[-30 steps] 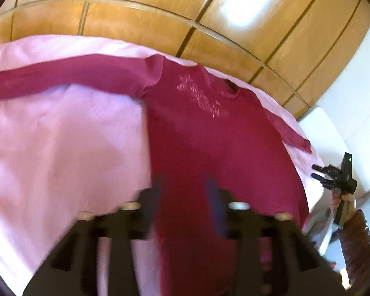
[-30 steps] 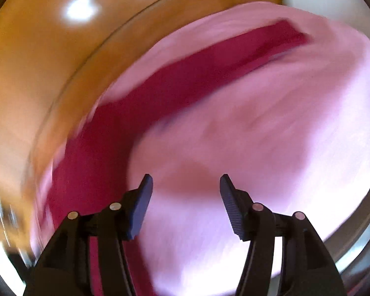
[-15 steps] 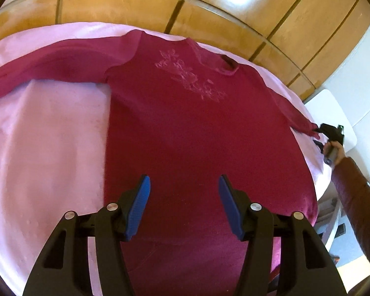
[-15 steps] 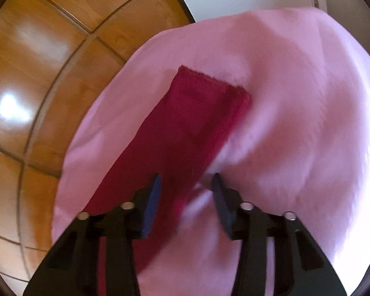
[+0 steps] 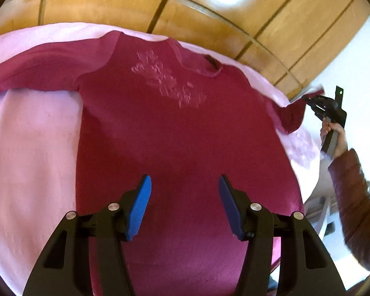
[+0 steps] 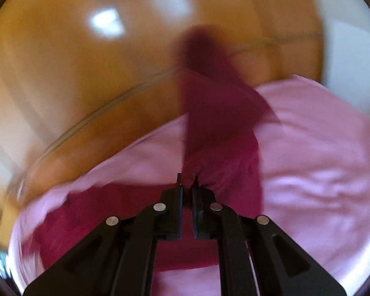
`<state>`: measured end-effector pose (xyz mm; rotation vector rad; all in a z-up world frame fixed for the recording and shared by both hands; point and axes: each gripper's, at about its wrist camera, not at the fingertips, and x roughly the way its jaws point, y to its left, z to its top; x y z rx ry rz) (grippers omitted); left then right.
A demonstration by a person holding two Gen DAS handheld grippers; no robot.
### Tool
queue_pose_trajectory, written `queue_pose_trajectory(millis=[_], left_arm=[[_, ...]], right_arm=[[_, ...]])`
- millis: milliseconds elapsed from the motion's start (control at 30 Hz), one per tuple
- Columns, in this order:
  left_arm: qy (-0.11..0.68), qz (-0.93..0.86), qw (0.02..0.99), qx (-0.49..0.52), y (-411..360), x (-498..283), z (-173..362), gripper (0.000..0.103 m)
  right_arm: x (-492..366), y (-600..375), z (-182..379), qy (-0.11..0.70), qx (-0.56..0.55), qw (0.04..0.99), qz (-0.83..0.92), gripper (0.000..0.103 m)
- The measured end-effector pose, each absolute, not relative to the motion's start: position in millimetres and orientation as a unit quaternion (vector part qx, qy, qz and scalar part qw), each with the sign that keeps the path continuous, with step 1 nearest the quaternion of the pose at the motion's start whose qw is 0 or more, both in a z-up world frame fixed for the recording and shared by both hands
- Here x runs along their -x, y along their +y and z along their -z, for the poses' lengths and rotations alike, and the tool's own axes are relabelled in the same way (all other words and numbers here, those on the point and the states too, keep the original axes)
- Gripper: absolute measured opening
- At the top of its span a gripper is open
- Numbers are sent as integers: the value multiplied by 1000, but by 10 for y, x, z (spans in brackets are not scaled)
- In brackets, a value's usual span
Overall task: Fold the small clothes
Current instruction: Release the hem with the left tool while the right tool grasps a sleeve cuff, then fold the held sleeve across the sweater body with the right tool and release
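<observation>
Matt knitted magenta sweater (image 5: 185,135) lies on soft pink cloth (image 5: 32,148); glossy wooden floor (image 5: 98,2) reflects light.

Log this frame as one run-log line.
phase: sleeve fold | right claw: shut on sleeve, lifted | left claw: open, over sweater body | surface: pink sheet

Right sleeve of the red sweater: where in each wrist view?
Left wrist: right sleeve at the right edge, its cuff pinched by the right gripper.
Right wrist: right sleeve centre frame, blurred, rising from the shut right gripper.
Shared landmark: pink sheet.
</observation>
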<state>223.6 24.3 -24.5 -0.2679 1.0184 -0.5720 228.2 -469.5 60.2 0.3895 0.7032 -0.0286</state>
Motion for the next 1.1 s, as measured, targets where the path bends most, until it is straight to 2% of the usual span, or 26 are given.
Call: queue_pose_trajectory(millis=[133, 367, 433, 467, 700, 900, 1100], left_arm=[[462, 274, 830, 148, 303, -2292, 142, 56], [451, 261, 829, 204, 453, -2513, 113, 56], [449, 264, 825, 220, 490, -2582, 103, 56], [447, 265, 824, 228, 502, -2627, 94, 56], [437, 263, 827, 237, 502, -2926, 26, 56], [455, 253, 824, 223, 339, -3303, 156, 56], [487, 232, 816, 207, 87, -3662, 398, 56]], right_arm=[[-2514, -3652, -588, 358, -154, 918, -78, 5], [-2843, -2193, -195, 412, -94, 887, -185, 7], [-2798, -2011, -129, 418, -77, 882, -202, 22], [-2759, -1984, -123, 417, -82, 881, -210, 38], [-2097, -2823, -198, 397, -134, 895, -154, 44], [-1577, -3862, 107, 425, -169, 889, -9, 49], [-1648, -4232, 393, 439, -203, 874, 44, 49]])
